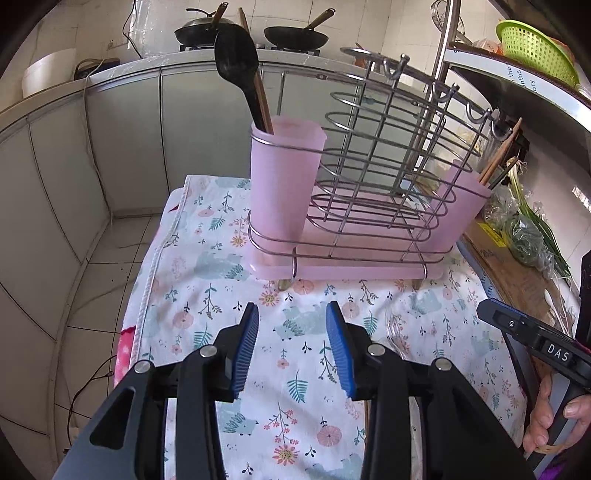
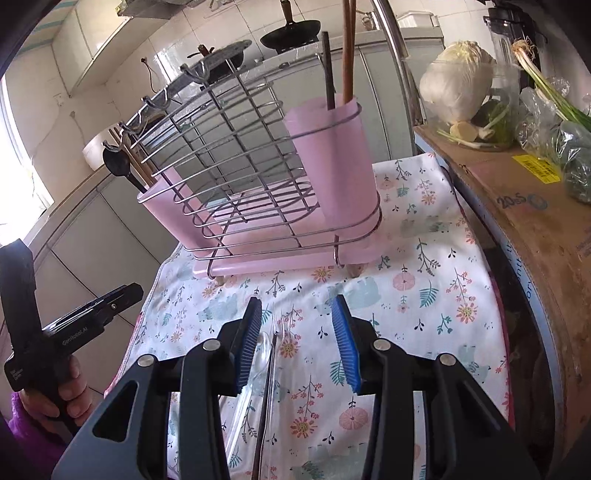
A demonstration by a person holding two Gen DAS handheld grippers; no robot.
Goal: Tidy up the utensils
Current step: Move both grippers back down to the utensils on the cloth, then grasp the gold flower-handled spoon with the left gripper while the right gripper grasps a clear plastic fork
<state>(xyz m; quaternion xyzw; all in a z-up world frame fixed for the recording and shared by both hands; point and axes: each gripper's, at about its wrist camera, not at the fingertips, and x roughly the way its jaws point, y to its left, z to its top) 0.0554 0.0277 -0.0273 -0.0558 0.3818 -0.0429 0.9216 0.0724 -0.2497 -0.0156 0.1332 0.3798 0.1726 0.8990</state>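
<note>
Both blue-padded grippers, left point(image 1: 291, 314) and right point(image 2: 297, 308), hover spread and empty near the pink-cupped wire utensil rack point(image 1: 369, 177) on a floral cloth point(image 1: 207, 280).

Two black woks point(image 1: 295, 35) on the far counter, green colander point(image 1: 535, 48), cabbage point(image 2: 458, 79) atop a cardboard box point(image 2: 517, 206).

— What is the surface covered with?
— A floral cloth point(image 1: 207, 258) is spread over it, and hangs over the edge at the left.

— What is set on the cloth?
— A wire rack point(image 1: 369, 192) on a pink tray is stood at the far end. Nearer than the rack, a clear spoon point(image 2: 255, 365) and other slim utensils, hard to tell apart, are laid flat on the cloth.
</note>
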